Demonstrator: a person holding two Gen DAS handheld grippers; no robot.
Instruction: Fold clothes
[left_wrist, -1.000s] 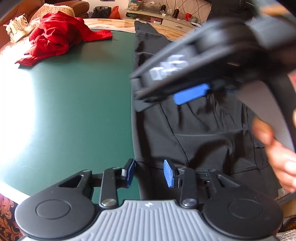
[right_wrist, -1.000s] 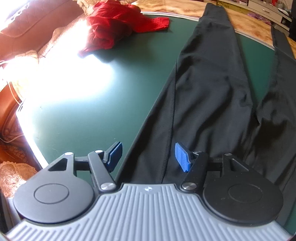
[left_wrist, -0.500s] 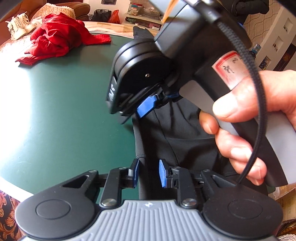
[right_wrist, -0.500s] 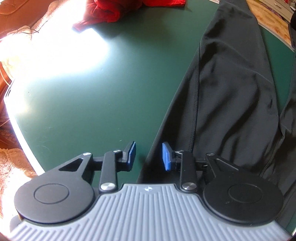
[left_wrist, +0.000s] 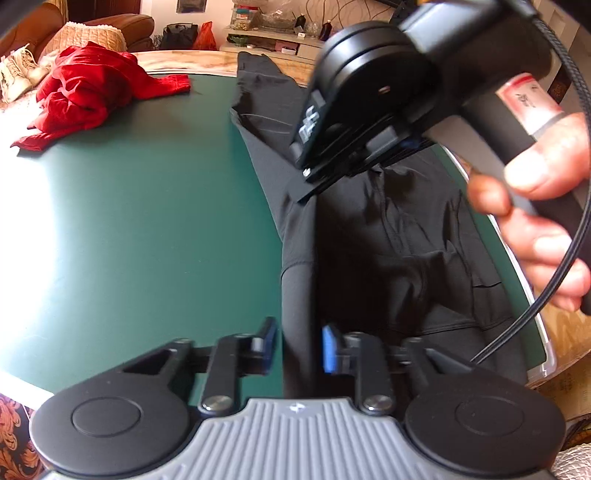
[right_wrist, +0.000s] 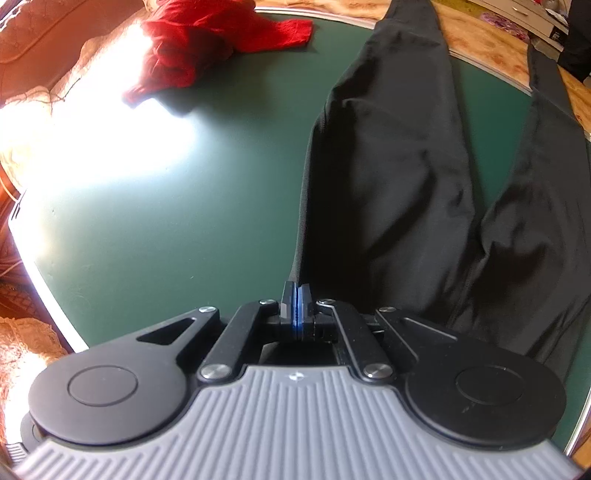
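Black trousers (left_wrist: 388, 236) are lying spread on the green table (left_wrist: 147, 240), toward its right side, with both legs running away toward the far edge. Starting at the left, a red garment (left_wrist: 88, 92) is sitting crumpled near the table's far left edge, well apart from the trousers. Moving right, the left gripper (left_wrist: 295, 345) is hovering with its 2 blue pads parted on either side of the trousers' left edge (whether they are touching the fabric I cannot tell). Further right in the left wrist view, the person's right hand (left_wrist: 543, 221) is holding the other tool above the trousers. In the right wrist view the right gripper (right_wrist: 296, 306) is pressing its pads together on the trousers' left edge (right_wrist: 303, 229), pinching the fabric.
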